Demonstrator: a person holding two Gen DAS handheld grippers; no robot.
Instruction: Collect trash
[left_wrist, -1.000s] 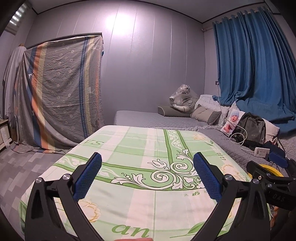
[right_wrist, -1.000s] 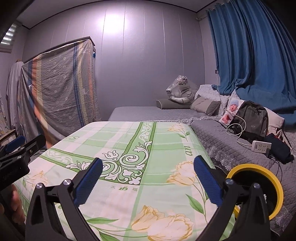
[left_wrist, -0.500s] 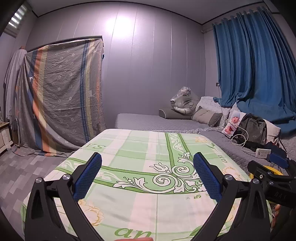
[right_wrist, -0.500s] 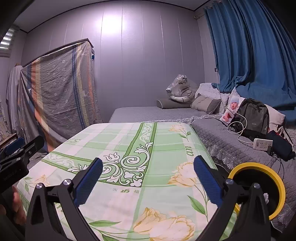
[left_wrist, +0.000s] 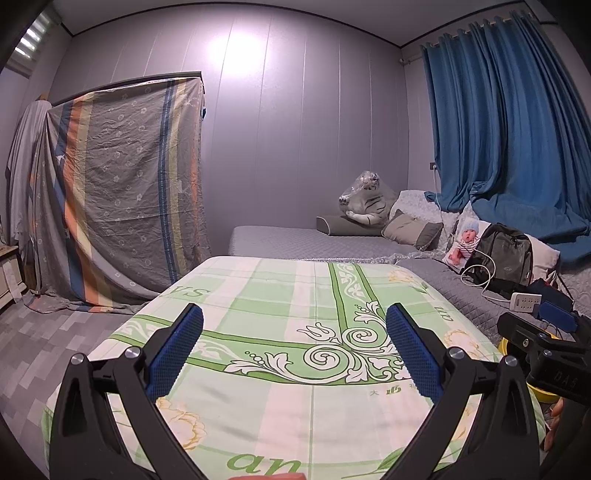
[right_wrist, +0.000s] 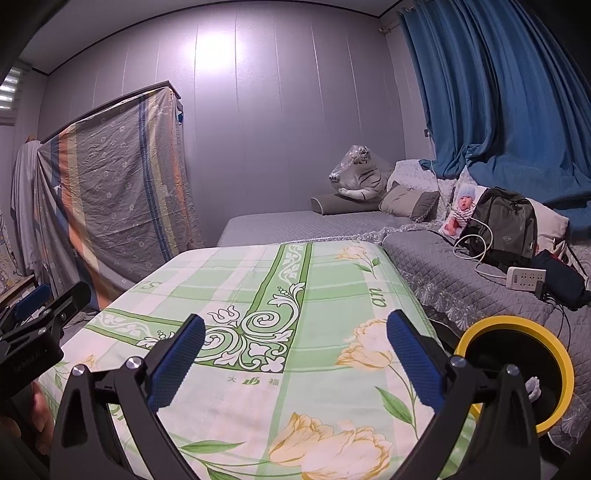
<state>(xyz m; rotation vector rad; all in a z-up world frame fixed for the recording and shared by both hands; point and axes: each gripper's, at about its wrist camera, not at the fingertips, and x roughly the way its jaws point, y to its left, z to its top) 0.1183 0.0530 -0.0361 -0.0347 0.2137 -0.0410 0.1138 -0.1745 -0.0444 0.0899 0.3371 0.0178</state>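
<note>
Both the left gripper (left_wrist: 294, 345) and right gripper (right_wrist: 295, 350) hover spread wide and empty over a green floral bedcover (left_wrist: 280, 295), no trash visible to grasp; a yellow-rimmed bin (right_wrist: 557, 347) holds something pale, likely light, crushable scrap.

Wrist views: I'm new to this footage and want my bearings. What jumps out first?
The green floral sheet fills the middle, spread flat below both open tongs, left and right. Blue curtains hang at the right above a grey bed bearing a backpack. A yellow-rimmed bin stands between sheet and bed, at the lower right.
</note>
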